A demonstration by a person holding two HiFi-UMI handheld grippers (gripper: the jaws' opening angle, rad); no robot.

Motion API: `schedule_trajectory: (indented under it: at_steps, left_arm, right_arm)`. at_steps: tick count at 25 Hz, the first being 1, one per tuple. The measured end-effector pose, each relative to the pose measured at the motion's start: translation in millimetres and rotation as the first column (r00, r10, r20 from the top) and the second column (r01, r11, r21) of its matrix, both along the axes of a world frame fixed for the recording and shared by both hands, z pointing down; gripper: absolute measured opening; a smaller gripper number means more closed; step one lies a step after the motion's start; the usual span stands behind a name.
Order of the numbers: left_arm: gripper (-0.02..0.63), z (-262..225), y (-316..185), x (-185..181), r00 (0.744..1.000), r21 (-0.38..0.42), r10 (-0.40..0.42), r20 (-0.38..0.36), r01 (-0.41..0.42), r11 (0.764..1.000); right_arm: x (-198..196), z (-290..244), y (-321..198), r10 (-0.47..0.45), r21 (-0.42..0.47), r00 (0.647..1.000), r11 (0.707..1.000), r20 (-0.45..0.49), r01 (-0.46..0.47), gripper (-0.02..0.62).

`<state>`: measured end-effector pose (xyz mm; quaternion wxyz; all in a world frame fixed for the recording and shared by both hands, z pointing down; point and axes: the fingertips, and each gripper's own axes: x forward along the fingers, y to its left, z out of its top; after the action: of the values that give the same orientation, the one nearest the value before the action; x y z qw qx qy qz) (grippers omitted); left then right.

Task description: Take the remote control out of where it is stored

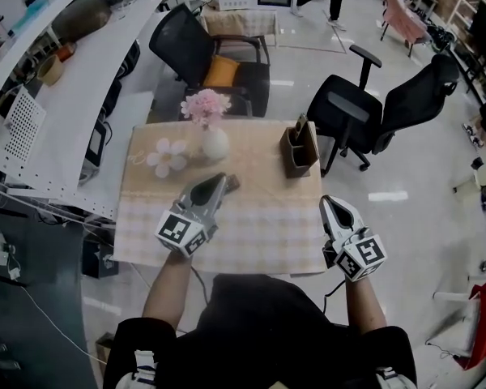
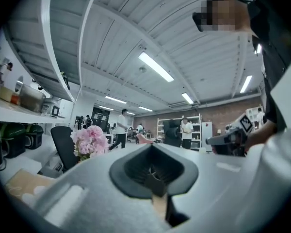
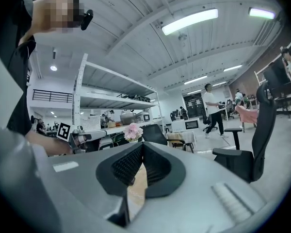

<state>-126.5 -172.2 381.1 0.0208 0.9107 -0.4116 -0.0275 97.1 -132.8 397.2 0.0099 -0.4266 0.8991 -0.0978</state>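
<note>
Head view: worktop (image 1: 259,245) with a checked cloth. The remote (image 1: 300,127) stands upright in the brown holder (image 1: 298,162) near the far right edge, so it is not out yet. Neither tool touches it.

Left tool (image 1: 229,182) sits low over the middle of the cloth, tips pointing toward the white vase (image 1: 215,145), near it but apart. Right tool (image 1: 330,204) is at the near right edge, well apart from the holder and pointing roughly up the worktop toward it.

Left gripper view: jaws fully together, nothing between the pads. Pink flowers (image 2: 89,141) show to the left and the right tool to the right, held by the person's hand.

Right gripper view: jaws also closed, tips meeting, empty — only cloth shows through the slit beneath them. The flowers sit ahead and slightly left, with the left tool further left.

Other items: a flower-shaped mat (image 1: 168,157) lies just left of the vase. Beyond the worktop, one black chair (image 1: 227,63) with an orange cushion stands at the far side and a second chair (image 1: 389,104) off to the right — both clear of the worktop.
</note>
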Motion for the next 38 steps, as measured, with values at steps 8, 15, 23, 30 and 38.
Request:
schedule_trajectory:
  at_steps: [8, 15, 23, 30, 38]
  left_arm:
    - [0.005, -13.8, -36.3, 33.0, 0.998, 0.037, 0.067, 0.02, -0.068, 0.997]
    - [0.013, -28.4, -96.1, 82.6, 0.987, 0.066, 0.153, 0.043, -0.156, 0.986]
    - [0.061, 7.4, -164.1, 134.4, 0.95, -0.025, 0.271, 0.156, -0.271, 0.962]
    - [0.156, 67.5, -216.2, 166.2, 0.949, -0.154, 0.309, 0.066, -0.297, 0.943]
    - [0.24, 124.1, -265.5, 196.3, 0.907, -0.232, 0.414, 0.082, -0.386, 0.893]
  right_arm:
    - [37.5, -0.3, -1.8, 0.087, 0.0, 0.996, 0.996, -0.001, -0.087, 0.005]
    - [75.4, 7.1, -3.8, 0.193, -0.023, 0.981, 0.981, -0.003, -0.193, 0.006]
    - [114.6, 30.3, -4.9, 0.301, -0.074, 0.953, 0.951, -0.022, -0.301, 0.005]
    - [127.9, 49.0, -9.8, 0.358, -0.141, 0.931, 0.92, -0.073, -0.365, 0.006]
    - [138.6, 88.7, -7.7, 0.416, -0.243, 0.901, 0.867, -0.125, -0.434, 0.006]
